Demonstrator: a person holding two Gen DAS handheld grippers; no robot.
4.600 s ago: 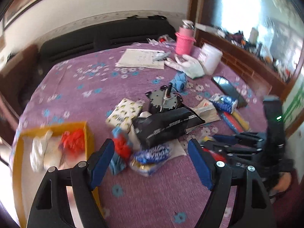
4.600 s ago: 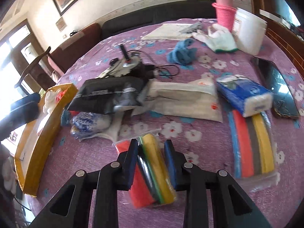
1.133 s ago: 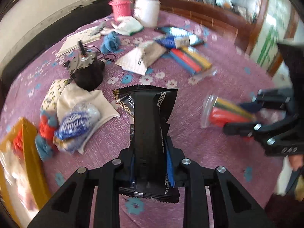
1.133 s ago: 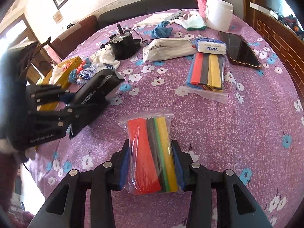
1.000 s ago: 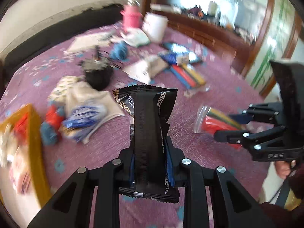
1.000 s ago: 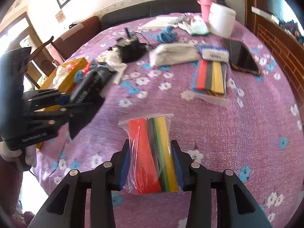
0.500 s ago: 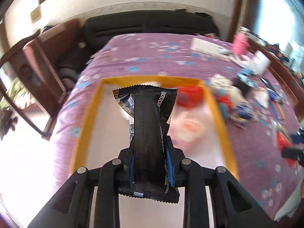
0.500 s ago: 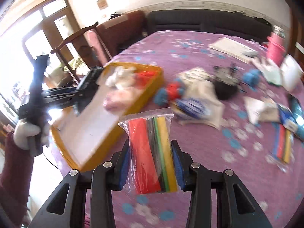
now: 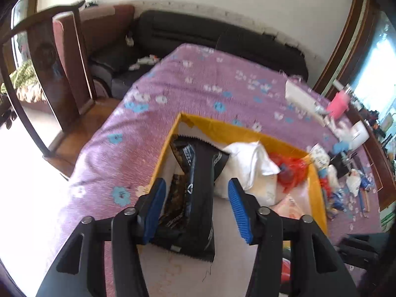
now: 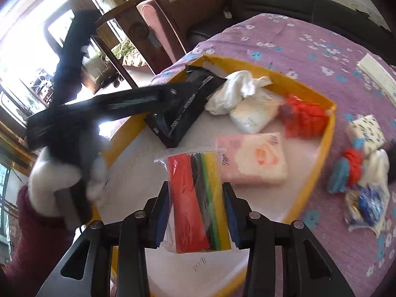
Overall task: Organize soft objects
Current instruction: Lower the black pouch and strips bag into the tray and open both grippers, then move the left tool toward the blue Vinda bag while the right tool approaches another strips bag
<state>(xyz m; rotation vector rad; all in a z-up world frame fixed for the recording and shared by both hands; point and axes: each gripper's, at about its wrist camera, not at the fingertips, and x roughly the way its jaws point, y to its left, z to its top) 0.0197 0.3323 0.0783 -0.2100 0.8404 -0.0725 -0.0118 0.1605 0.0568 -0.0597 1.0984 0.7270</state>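
Purple flowered cloth covers the counter (image 9: pixel 198 84), w/ a yellow-rimmed tray (image 10: pixel 328 133) near its edge and a dark sofa behind.

My left gripper (image 9: pixel 195 205) is over the tray's near-left corner. Its jaws have just been opening and now stand apart, blue pads clear of the black foil pouch (image 9: pixel 195 193), which sits between them, maybe brushing the left pad, can't tell for sure. Pouch lies in the tray by the left wall, long axis running away from me toward the far corner, serrated end far. White print on it: "200" is readable in the right wrist view, rest too blurred.

My right gripper (image 10: pixel 196 210) has its jaws clamped on a clear zip bag of colored strips (image 10: pixel 198 198) (red, dark, green, yellow), held above the tray's open middle, long axis along my fingers, sealed end pointing away.

Also in the tray: white cloth (image 10: pixel 235 91), red plastic bag (image 10: pixel 304 116), pink tissue pack (image 10: pixel 252 158).
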